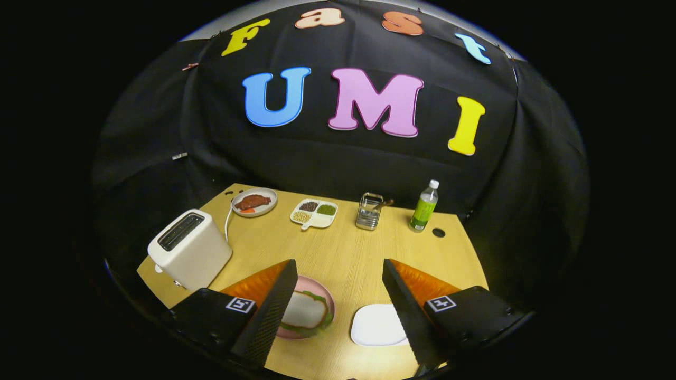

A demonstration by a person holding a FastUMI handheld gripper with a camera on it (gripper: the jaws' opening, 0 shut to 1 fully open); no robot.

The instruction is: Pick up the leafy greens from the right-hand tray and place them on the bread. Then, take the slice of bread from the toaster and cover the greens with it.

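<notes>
The bread [304, 310] covers the greens [326, 320] on a pink plate [323, 291], touching the left finger. The gripper [338, 287] is spread wide and empty. The toaster [190, 248] stands at ten o'clock, a white tray [376, 324] by the right finger.

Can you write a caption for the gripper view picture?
Open gripper hovers above bread covering greens on a pink plate, beside a white tray.

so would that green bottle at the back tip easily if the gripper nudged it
Probably: the bottle is tall and narrow, standing upright, so a high push likely topples it. Once down, its round body may roll. The open gripper is well short of it.
</notes>
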